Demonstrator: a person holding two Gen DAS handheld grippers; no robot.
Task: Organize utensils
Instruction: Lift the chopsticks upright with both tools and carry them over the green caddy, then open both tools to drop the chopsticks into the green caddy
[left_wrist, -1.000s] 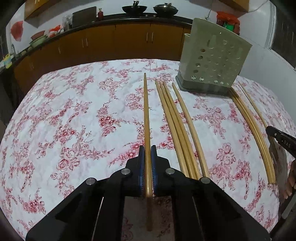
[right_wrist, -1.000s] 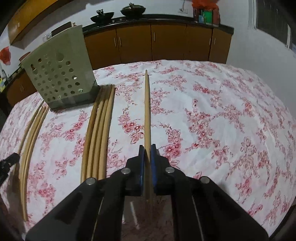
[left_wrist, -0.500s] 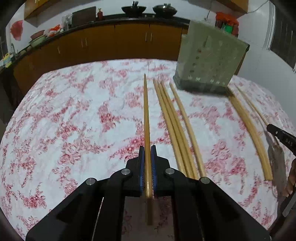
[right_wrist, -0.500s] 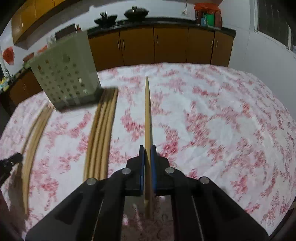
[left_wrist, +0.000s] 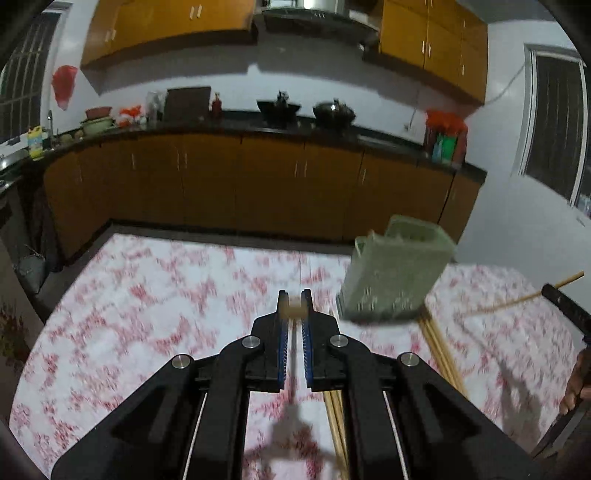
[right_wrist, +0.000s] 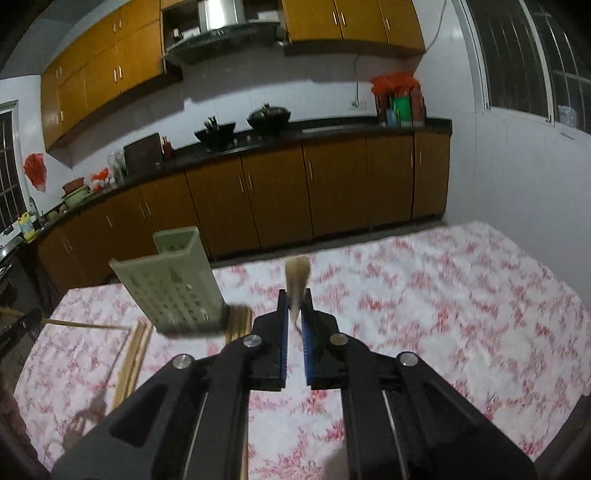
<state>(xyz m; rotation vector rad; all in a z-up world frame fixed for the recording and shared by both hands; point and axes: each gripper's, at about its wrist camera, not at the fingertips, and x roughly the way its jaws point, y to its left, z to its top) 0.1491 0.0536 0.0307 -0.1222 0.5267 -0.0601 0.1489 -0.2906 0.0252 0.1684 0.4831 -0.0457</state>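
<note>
Now both tools grip 1 chopstick each: left tool (left_wrist: 294, 306) on its chopstick (left_wrist: 294, 309), right tool (right_wrist: 294, 306) on another chopstick (right_wrist: 296, 284), above the worktop (left_wrist: 147, 295).

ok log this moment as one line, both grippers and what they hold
left gripper: shut on chopstick | right gripper: shut on chopstick | holder: upright on table | loose chopsticks beside holder

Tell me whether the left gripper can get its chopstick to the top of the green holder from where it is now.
Probably yes. The left gripper, jaws shut on a chopstick, hangs above the table with open air between it and the green holder, whose top looks open.
</note>
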